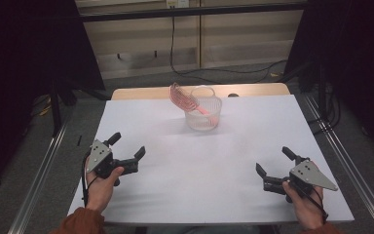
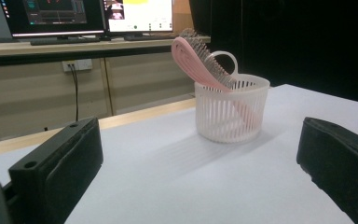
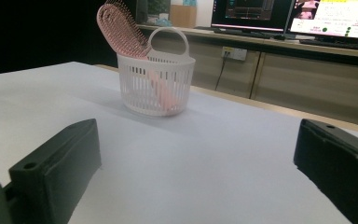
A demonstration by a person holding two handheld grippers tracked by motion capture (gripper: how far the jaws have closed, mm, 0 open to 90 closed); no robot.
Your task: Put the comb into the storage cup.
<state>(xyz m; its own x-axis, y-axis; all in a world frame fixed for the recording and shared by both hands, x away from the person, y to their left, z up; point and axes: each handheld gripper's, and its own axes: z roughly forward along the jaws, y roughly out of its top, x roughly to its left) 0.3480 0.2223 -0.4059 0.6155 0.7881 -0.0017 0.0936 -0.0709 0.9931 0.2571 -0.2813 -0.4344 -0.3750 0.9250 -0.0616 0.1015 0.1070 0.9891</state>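
Note:
A small white slatted basket (image 1: 203, 118) with a loop handle stands at the far middle of the white table (image 1: 175, 165). A pink hairbrush (image 1: 181, 97) leans in it, handle down, its head sticking out up and to the left. The same basket (image 2: 230, 114) and brush (image 2: 198, 60) show in the left gripper view, and basket (image 3: 154, 84) and brush (image 3: 121, 29) in the right gripper view. My left gripper (image 1: 127, 145) is held open near the front left, empty. My right gripper (image 1: 274, 162) is held open near the front right, empty. Both point toward the basket, well short of it.
A wooden table edge (image 1: 253, 89) runs behind the white sheet. Beyond it a bench carries monitors (image 2: 93, 16) and a cable (image 1: 173, 44) hangs down. Dark curtains flank both sides.

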